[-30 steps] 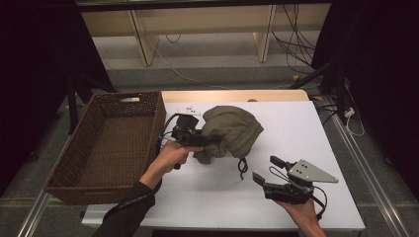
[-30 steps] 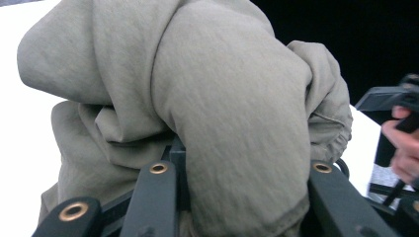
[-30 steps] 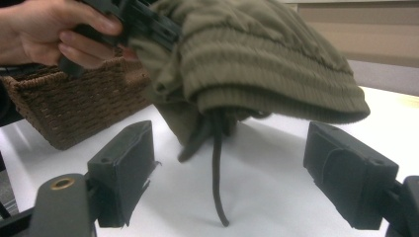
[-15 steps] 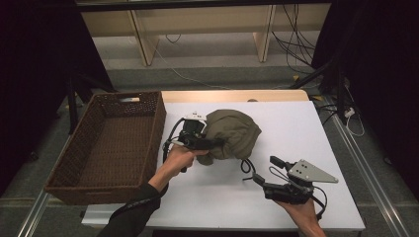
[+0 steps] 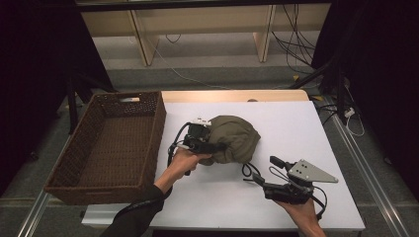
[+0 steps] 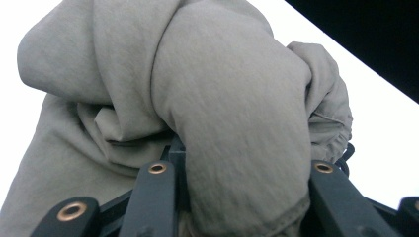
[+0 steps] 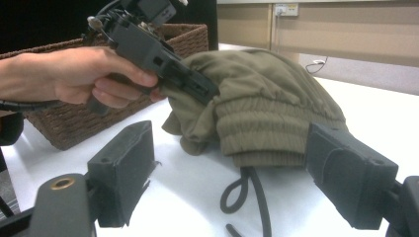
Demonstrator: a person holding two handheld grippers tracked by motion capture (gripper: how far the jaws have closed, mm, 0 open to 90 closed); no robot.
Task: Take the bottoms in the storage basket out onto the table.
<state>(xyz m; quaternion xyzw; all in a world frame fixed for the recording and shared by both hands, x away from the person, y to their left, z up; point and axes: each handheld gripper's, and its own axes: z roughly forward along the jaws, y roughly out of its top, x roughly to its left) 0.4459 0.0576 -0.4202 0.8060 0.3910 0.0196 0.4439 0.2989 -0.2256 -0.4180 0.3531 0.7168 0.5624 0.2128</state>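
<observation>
An olive-green bunched garment [image 5: 238,137] with a ribbed hem lies on the white table [image 5: 296,123]. My left gripper [image 5: 219,146] comes at it from the left and is shut on a thick fold of the cloth [image 6: 222,98], which bulges between the two black jaws. In the right gripper view the same left gripper [image 7: 207,93] bites into the garment [image 7: 267,98] just above the tabletop. A black drawstring [image 7: 247,190] trails from under the hem. My right gripper [image 5: 265,169] rests low near the table's front right, open, with nothing between its pads [image 7: 123,163].
A brown wicker basket [image 5: 160,123] stands at the table's left edge, close beside the left hand. Wooden shelf legs and loose cables sit on the floor beyond the far edge.
The left hand has sunk a little toward the table and shifted slightly right, taking the gripped garment with it. The right gripper has stayed where it was.
</observation>
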